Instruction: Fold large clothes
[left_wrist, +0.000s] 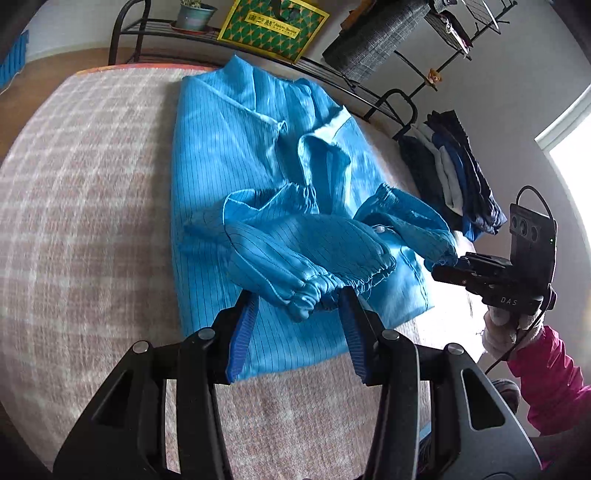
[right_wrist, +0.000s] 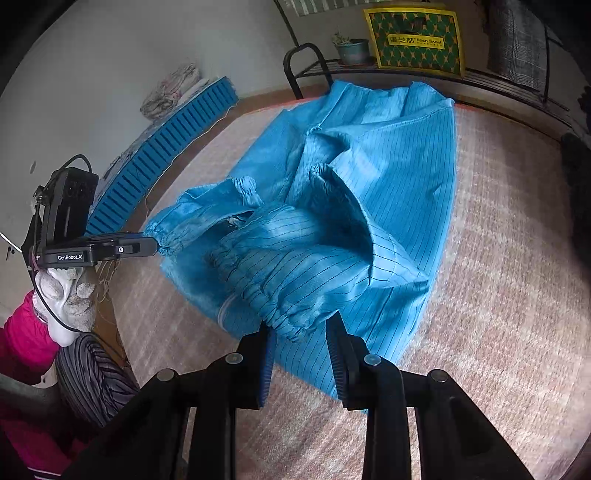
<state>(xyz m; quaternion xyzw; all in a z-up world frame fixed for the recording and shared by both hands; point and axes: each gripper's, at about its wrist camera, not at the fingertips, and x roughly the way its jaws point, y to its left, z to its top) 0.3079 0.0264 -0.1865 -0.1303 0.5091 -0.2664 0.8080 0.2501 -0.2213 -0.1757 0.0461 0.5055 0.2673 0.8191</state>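
A large blue pinstriped garment (left_wrist: 229, 155) lies on the checked bed cover (left_wrist: 81, 192), folded lengthwise with its sleeves laid across. My left gripper (left_wrist: 299, 299) is open, its jaws either side of an elastic sleeve cuff (left_wrist: 314, 291). The right gripper (left_wrist: 447, 271) shows at the right of that view, touching the other cuff (left_wrist: 439, 254). In the right wrist view my right gripper (right_wrist: 301, 332) is open around a gathered cuff (right_wrist: 284, 325) of the garment (right_wrist: 406, 177). The left gripper (right_wrist: 155, 247) shows at the left, at the other cuff (right_wrist: 166, 240).
A stack of folded dark and white clothes (left_wrist: 454, 184) sits at the bed's far right. A black metal bed rail (left_wrist: 125, 33), a potted plant (left_wrist: 194, 14) and a green and yellow bag (left_wrist: 273, 27) stand behind. A blue slatted panel (right_wrist: 166, 151) leans at the wall.
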